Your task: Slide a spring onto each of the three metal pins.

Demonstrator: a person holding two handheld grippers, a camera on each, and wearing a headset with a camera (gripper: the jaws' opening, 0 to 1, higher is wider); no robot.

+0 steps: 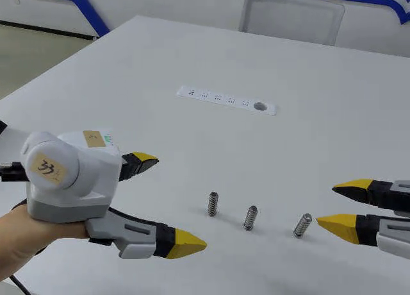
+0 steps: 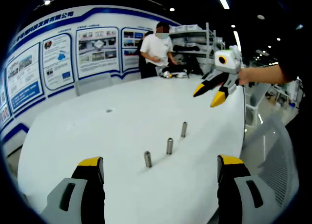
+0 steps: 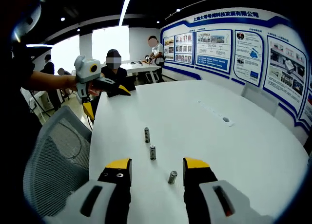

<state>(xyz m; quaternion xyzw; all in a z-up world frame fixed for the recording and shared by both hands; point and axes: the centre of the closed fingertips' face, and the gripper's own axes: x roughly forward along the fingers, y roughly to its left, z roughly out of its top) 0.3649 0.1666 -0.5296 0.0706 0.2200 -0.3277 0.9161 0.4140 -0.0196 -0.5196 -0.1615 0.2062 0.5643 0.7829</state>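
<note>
Left gripper and right gripper both hang released and empty, flanking three springs standing between their fingertips, so fitting appears complete.

I see three short grey coil springs in a row on the white table, well apart. The left spring stands upright, the middle spring tilts slightly, and the right spring leans most. I can't make out the pins inside.

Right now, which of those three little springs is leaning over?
The right-end spring in the head view, nearest the right gripper, leans; the middle spring and left-end spring stand upright.
</note>
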